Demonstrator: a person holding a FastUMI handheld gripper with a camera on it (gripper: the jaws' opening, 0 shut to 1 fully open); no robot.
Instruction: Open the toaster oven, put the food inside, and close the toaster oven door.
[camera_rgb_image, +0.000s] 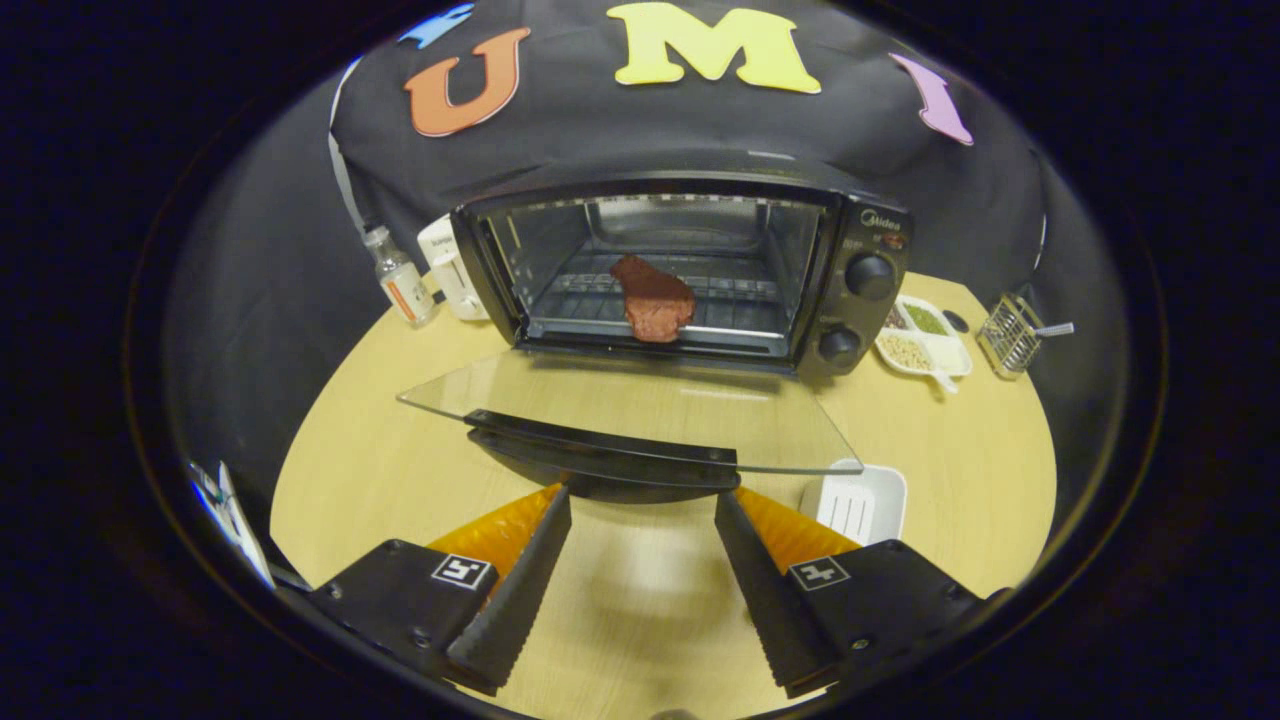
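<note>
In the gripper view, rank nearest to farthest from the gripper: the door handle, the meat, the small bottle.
Gripper open.
1. Door handle, just ahead of the fingers.
2. Meat, on the oven rack beyond the open door.
3. Small bottle, left of the toaster oven, by the wall.

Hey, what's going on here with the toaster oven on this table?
A person is working a handheld gripper at a toaster oven on a round wooden table. The glass door is folded down flat and open, and the food, a reddish-brown piece of meat, already sits on the rack inside. The gripper's fingers are open and hold nothing, spread just short of the door's handle. What remains is closing the door.
</note>
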